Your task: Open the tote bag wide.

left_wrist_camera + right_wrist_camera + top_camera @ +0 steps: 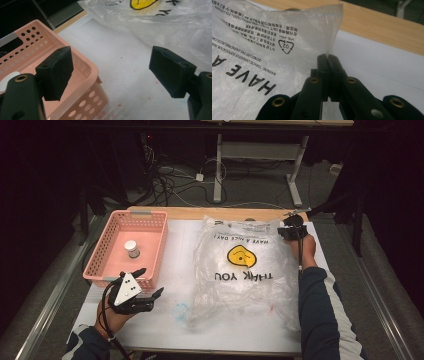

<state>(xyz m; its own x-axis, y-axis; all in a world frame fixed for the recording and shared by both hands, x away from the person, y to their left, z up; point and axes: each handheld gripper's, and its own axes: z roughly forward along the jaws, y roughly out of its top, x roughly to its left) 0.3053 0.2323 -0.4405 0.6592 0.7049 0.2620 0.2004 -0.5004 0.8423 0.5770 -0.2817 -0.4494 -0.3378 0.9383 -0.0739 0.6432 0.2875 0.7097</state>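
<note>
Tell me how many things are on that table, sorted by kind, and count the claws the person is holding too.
Plastic bags: 1, the clear bag with the yellow smiley
Baskets: 1, the pink basket
Small white jars: 1, the jar standing inside the basket
Claws: 2, the left claw with jaws apart and the right claw pinching the bag's edge
Total: 5

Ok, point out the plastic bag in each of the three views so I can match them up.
High view: the plastic bag lies flat mid-table, right of the pink basket.
Left gripper view: the bag fills the top right corner, beyond the open jaws.
Right gripper view: the bag spreads over the left half, its edge pinched in the shut jaws.
Shared landmark: the bag's black lettering.
</note>
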